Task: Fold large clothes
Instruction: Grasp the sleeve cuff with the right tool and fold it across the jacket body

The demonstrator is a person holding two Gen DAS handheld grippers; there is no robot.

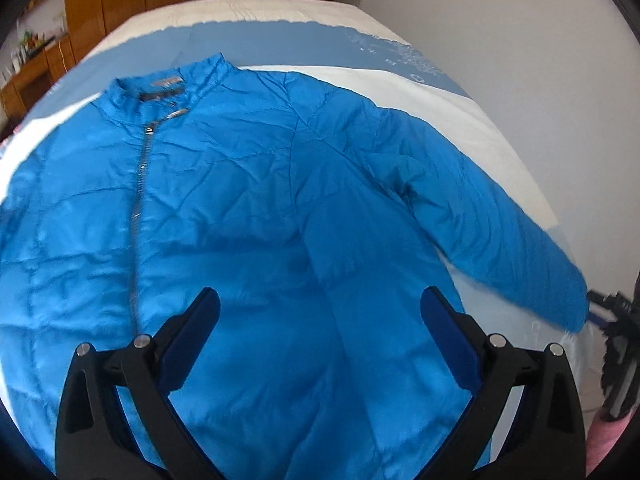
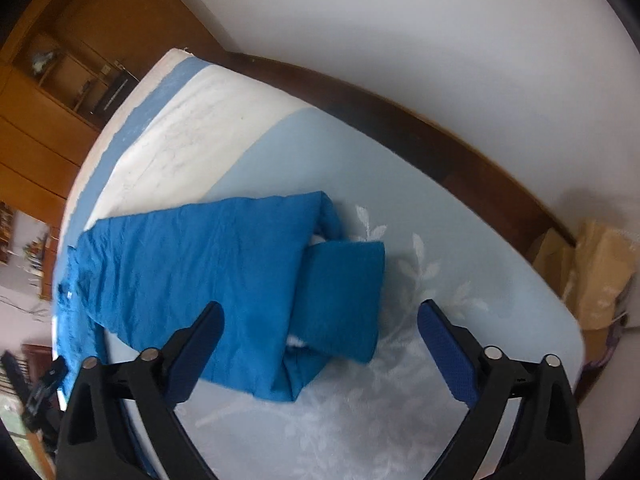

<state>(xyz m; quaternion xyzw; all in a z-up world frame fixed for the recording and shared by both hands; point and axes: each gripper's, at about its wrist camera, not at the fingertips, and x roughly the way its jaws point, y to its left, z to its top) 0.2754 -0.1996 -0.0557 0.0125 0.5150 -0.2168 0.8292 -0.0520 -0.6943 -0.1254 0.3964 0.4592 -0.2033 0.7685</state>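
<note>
Item: bright blue quilted zip-front jacket (image 1: 248,184), large, synthetic shell, creased. Location: laid front-up on a bed with a white and pale blue leaf-patterned cover (image 2: 460,240), collar toward the far end, silver zipper (image 1: 140,184) closed down the front.

Condition of fold: barely begun, by judgement. In the left wrist view the body lies spread flat and one long sleeve (image 1: 500,216) reaches out to the side, its cuff near the bed edge. In the right wrist view a sleeve (image 2: 340,292) is doubled back on itself beside the body, the cuff end lying over the fabric; whether this is the same sleeve seen from another angle cannot be told. Remaining, as judged: bring both sleeves across the chest, fold the sides inward, then fold hem to collar.

Tools: left gripper (image 1: 320,312), black frame with dark blue pads, fingers spread wide, pinching nothing, hovering above the lower body of the jacket. Right gripper (image 2: 320,324), same build, fingers spread wide, holding nothing, hanging above the doubled sleeve and bare cover.

Containers: a brown cardboard box (image 2: 600,272) stands off the bed by the dark wooden bed frame (image 2: 440,140); its contents are not visible. Wooden cupboards (image 2: 52,92) with open shelves stand beyond the bed; shelf contents too small to identify.
</note>
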